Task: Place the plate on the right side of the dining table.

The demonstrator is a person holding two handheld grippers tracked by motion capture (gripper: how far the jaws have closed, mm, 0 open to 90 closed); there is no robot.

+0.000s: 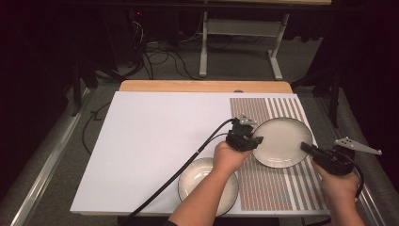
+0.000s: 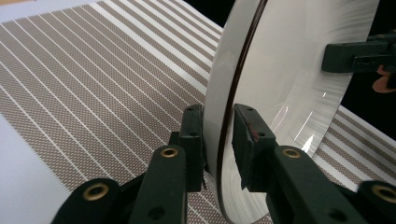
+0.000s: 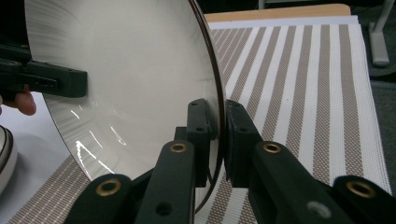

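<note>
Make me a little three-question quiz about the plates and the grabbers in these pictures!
1. True or false: both grippers clamp the rim of the same plate.
2. What lies under that plate: A) striped placemat, B) a towel, C) a tray?
3. Which dish sits under the person's left forearm?

Key
1. True: left gripper and right gripper each pinch its rim.
2. A.
3. The bowl, on the white table.

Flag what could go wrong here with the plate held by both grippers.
1. The left gripper and right gripper each pinch only the thin rim of the plate; it could slip out.
2. Uneven hand motion could twist or crack it.
3. The bowl sits near the left forearm and could get knocked.
</note>
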